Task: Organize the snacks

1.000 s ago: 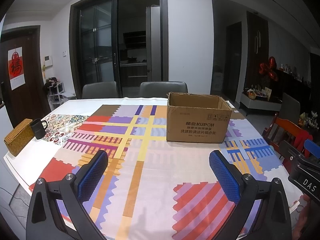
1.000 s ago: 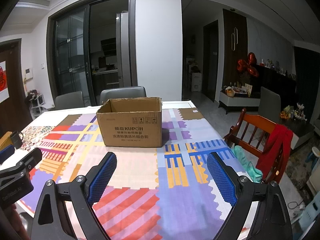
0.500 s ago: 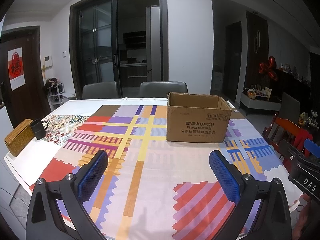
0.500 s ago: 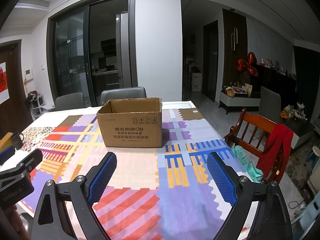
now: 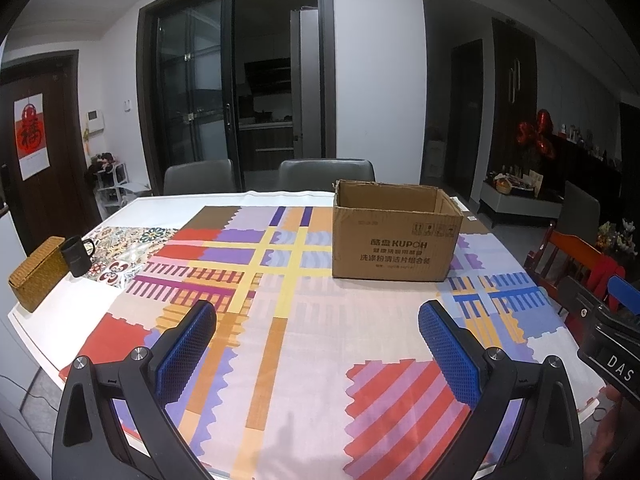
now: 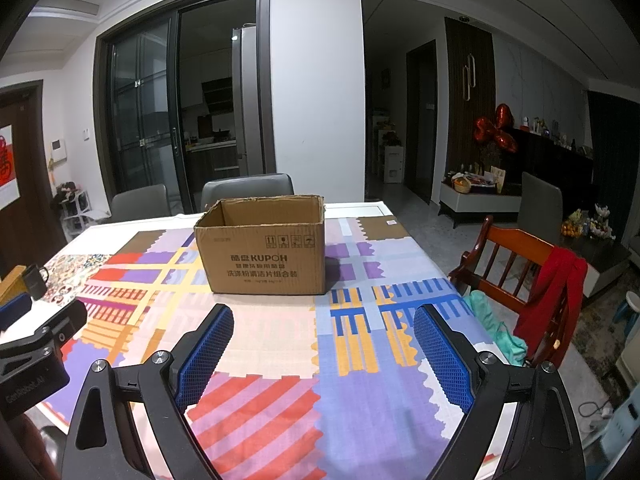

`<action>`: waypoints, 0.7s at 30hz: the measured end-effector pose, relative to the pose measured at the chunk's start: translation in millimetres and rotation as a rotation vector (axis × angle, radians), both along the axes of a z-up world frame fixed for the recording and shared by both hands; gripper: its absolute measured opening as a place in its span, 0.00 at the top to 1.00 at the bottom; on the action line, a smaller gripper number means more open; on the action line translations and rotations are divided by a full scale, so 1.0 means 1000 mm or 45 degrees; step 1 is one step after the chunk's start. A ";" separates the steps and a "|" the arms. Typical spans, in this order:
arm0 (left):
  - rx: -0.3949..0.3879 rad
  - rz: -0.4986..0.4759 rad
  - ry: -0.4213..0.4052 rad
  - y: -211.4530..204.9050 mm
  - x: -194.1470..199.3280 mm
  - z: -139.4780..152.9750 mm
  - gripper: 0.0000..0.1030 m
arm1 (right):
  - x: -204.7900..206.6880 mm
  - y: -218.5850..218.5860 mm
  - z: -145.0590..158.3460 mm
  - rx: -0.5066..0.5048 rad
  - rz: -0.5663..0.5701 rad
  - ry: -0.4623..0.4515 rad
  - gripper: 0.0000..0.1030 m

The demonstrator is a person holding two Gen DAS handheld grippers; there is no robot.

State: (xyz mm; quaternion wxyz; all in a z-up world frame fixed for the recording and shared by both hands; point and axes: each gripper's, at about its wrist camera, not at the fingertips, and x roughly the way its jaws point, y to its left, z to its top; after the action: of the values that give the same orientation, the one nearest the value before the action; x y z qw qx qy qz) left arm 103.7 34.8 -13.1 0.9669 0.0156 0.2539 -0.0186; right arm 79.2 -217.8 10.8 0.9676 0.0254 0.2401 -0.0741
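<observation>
An open cardboard box [image 5: 394,236] stands upright on the far middle of the table [image 5: 60,320], on a bright patchwork cloth [image 5: 304,340], its flaps folded down and its mouth facing up. No snacks show in either view; whether any lie inside the box cannot be told, since only the upper inner walls are visible.

Both pairs of tongs hang over the near edge of the table, well apart from the box. The left gripper [image 5: 316,344] has its blue pads spread wide with nothing between them, and the right gripper [image 6: 324,344] stands just as wide and just as empty.

At the far left edge sit a dark mug [image 5: 77,255] and a woven basket [image 5: 36,272], touching or nearly so. A wooden chair [image 6: 516,268] draped with a red cloth stands just beside the table's right edge.

The likely trouble is the light, empty box: a nudge from one jaw on its wall could slide or tip it. A wide sweep to the left could knock the mug.
</observation>
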 end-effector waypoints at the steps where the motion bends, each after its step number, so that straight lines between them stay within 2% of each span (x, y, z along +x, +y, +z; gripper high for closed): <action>1: 0.003 0.000 -0.002 0.000 0.000 0.000 0.00 | 0.001 0.000 0.000 -0.002 -0.001 0.001 0.10; 21: 0.008 -0.009 0.015 -0.006 0.001 -0.002 0.00 | 0.001 0.000 -0.001 0.003 0.000 0.002 0.10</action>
State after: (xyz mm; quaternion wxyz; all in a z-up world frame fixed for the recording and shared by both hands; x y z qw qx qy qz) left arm 104.5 29.0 -15.5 0.9652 0.0195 0.2597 -0.0213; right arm 79.7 -218.2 10.0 0.9673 0.0266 0.2410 -0.0738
